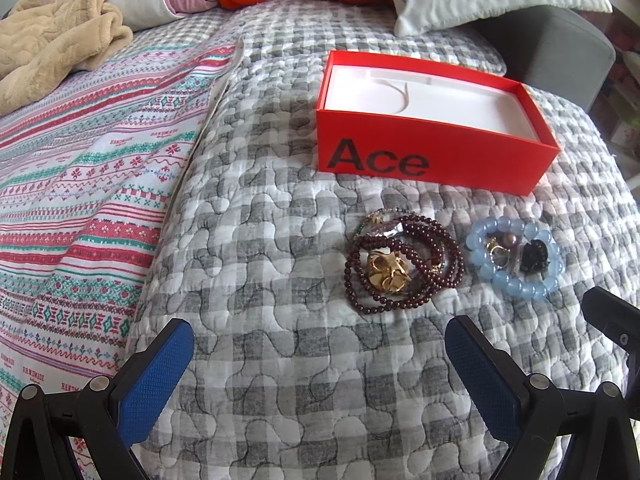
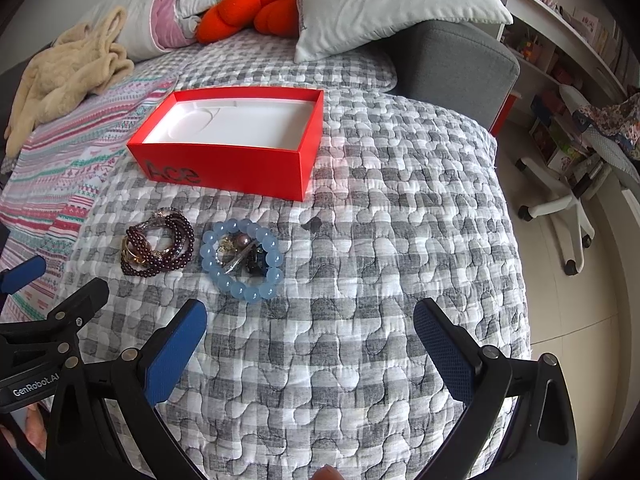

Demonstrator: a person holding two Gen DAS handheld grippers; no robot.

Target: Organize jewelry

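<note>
An open red box marked "Ace" (image 1: 434, 148) with a white lining stands on the grey checked quilt; it also shows in the right wrist view (image 2: 236, 164). In front of it lie a dark red bead bracelet pile with gold pieces (image 1: 400, 266) (image 2: 158, 244) and a pale blue bead bracelet ringing small dark and metal pieces (image 1: 516, 258) (image 2: 240, 258). My left gripper (image 1: 320, 344) is open and empty, just short of the red beads. My right gripper (image 2: 310, 332) is open and empty, just short and right of the blue beads.
A patterned striped blanket (image 1: 80, 200) covers the bed's left side, with a beige fleece (image 1: 52, 36) behind. Pillows (image 2: 392, 4) and an orange plush (image 2: 256, 4) lie at the back. A grey bed frame (image 2: 452, 68), shelves and a chair base (image 2: 560, 208) stand to the right.
</note>
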